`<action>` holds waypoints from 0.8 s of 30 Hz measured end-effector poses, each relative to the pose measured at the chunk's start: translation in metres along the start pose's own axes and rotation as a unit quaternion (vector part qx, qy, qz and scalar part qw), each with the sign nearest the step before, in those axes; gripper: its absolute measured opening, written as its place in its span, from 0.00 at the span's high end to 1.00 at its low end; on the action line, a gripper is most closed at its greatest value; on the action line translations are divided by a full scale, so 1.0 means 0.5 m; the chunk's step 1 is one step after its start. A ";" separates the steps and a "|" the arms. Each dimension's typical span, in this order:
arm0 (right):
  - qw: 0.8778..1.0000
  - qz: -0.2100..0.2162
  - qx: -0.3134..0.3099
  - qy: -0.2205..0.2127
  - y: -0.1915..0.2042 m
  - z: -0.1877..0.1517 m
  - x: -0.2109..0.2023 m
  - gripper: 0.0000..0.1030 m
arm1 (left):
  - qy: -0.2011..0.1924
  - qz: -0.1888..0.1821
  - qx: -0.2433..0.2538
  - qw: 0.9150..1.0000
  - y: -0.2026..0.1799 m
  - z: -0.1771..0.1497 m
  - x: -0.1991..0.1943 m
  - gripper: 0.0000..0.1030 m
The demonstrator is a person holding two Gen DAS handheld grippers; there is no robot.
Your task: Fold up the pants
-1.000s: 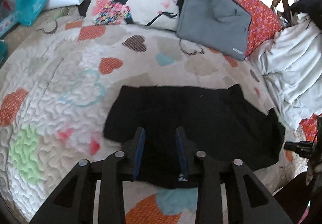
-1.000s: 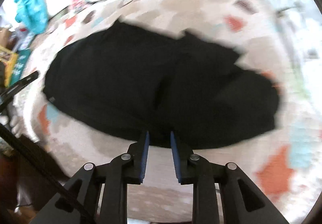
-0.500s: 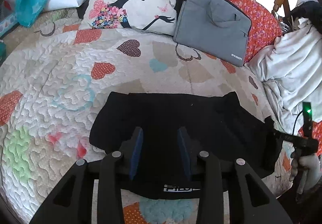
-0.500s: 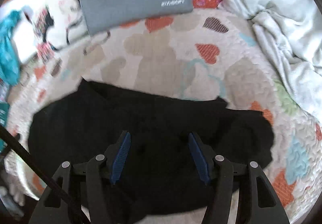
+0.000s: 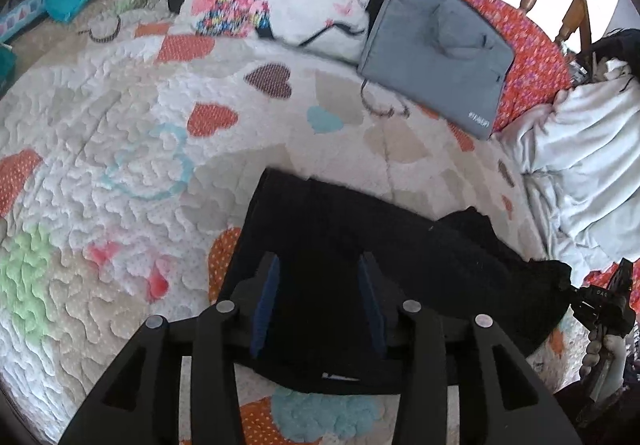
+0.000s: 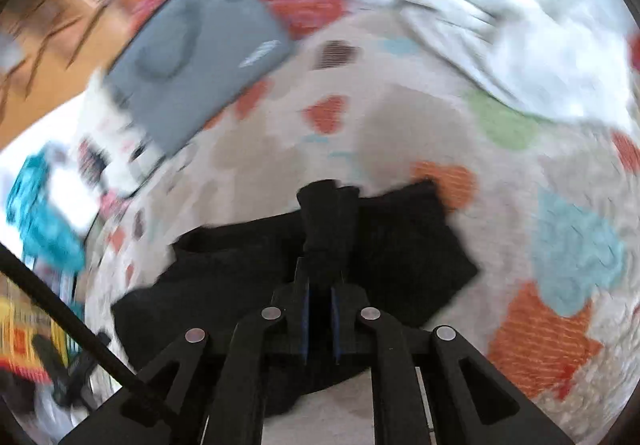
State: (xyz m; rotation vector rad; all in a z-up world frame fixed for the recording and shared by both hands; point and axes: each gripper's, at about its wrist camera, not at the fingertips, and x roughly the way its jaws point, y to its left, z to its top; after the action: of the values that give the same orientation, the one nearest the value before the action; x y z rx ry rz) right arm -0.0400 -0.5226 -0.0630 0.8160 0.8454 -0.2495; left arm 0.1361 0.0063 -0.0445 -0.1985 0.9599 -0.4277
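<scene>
Black fabric pants (image 5: 360,245): on heart-patterned quilted bed (image 5: 120,125). My left gripper (image 5: 318,293): spread wide, empty, above them. My right gripper (image 6: 320,281): pinching a raised fold.

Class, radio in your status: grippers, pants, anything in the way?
Left gripper open over pants. Right gripper shut on pants, a fold bunched between fingers. Quilt around pants bare; gray bag well back.

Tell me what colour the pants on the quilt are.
Plain black pants, lying on the heart-patterned quilt; the left wrist view shows them sharpest.
</scene>
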 end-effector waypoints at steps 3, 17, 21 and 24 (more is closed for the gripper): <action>0.999 -0.017 0.033 -0.004 -0.046 -0.004 -0.005 0.90 | 0.023 0.016 -0.001 1.000 0.005 -0.009 0.021 0.61; 0.974 -0.169 0.010 -0.152 0.011 -0.024 -0.113 0.46 | -0.020 0.038 -0.069 0.997 0.089 -0.007 -0.029 0.61; 0.963 -0.146 -0.074 -0.215 0.146 -0.017 -0.140 0.34 | -0.020 0.026 -0.088 0.996 0.102 -0.005 -0.032 0.61; 0.974 -0.014 -0.200 -0.104 0.270 -0.010 -0.034 0.33 | -0.018 0.022 -0.078 0.997 0.090 -0.002 -0.027 0.61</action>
State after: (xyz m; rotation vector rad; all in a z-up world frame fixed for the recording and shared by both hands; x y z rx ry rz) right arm 0.0134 -0.4293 0.0208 0.3941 0.6787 -0.1771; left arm 0.1403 0.0529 -0.0508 -0.3239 0.9616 -0.3075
